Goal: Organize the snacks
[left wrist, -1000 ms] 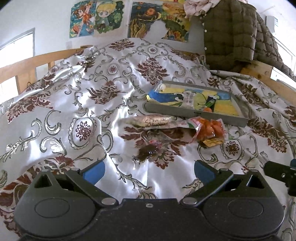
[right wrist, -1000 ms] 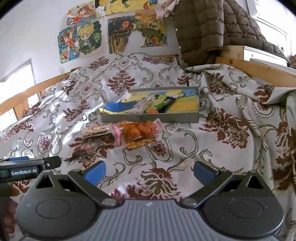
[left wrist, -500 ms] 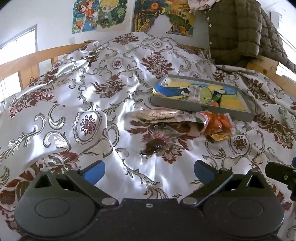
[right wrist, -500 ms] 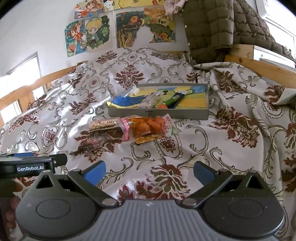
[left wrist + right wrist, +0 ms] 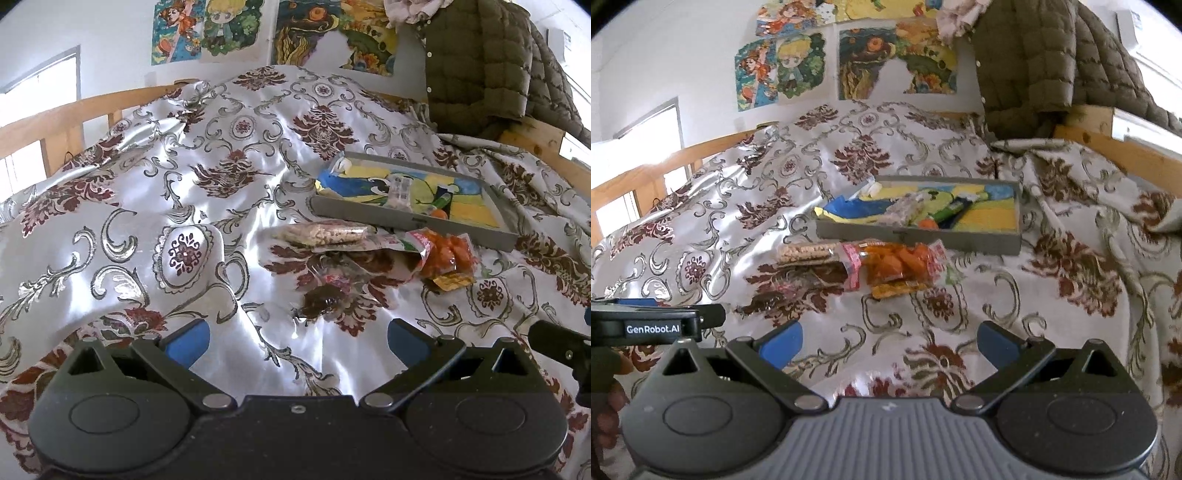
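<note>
A grey tray [image 5: 373, 215] [image 5: 916, 239] with a colourful picture liner lies on the bed and holds a few small snacks. In front of it lie a clear packet of pale nuts [image 5: 325, 233] [image 5: 807, 252], an orange snack bag [image 5: 445, 253] [image 5: 897, 263] and a dark snack in clear wrap [image 5: 325, 295] [image 5: 798, 284]. My left gripper [image 5: 297, 339] is open and empty, just short of the dark snack. My right gripper [image 5: 888, 339] is open and empty, well short of the orange bag.
A shiny patterned bedspread [image 5: 147, 229] covers the bed. Wooden rails [image 5: 74, 114] run along the left and the right [image 5: 1115, 151]. An olive quilted jacket [image 5: 1052, 66] hangs at the back right. Posters [image 5: 783, 70] are on the wall.
Both grippers have drawn back and tilted slightly; the snacks and tray sit a little lower in both views. Nothing was grasped.
</note>
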Demonstrator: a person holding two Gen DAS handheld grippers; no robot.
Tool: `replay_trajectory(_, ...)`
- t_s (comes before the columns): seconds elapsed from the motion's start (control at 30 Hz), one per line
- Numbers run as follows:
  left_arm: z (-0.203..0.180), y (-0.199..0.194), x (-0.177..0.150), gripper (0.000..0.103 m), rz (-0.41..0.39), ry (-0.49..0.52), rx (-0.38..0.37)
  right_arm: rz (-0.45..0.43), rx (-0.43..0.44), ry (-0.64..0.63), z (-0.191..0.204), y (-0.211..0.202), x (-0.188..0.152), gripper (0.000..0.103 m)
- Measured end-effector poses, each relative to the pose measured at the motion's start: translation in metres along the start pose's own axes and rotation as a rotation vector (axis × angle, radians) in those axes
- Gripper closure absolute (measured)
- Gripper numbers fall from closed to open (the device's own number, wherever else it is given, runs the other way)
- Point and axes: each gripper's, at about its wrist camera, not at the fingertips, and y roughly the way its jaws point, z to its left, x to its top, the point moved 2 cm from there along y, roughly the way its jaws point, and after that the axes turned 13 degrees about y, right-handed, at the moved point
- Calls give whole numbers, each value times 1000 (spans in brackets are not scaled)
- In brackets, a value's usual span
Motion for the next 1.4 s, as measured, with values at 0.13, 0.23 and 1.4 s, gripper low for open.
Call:
replay_trajectory(0.13,2,5,2,1,-5,19,-1,-33,0,-44,6,4,3,0)
replay_trajectory(0.23,5,12,3,1,5,25,-3,-44,-11,-64,6,10,4,0)
replay_trajectory(1.4,-23,118,45,1,130,416,-289,59,122,-20,-19,127,28,0)
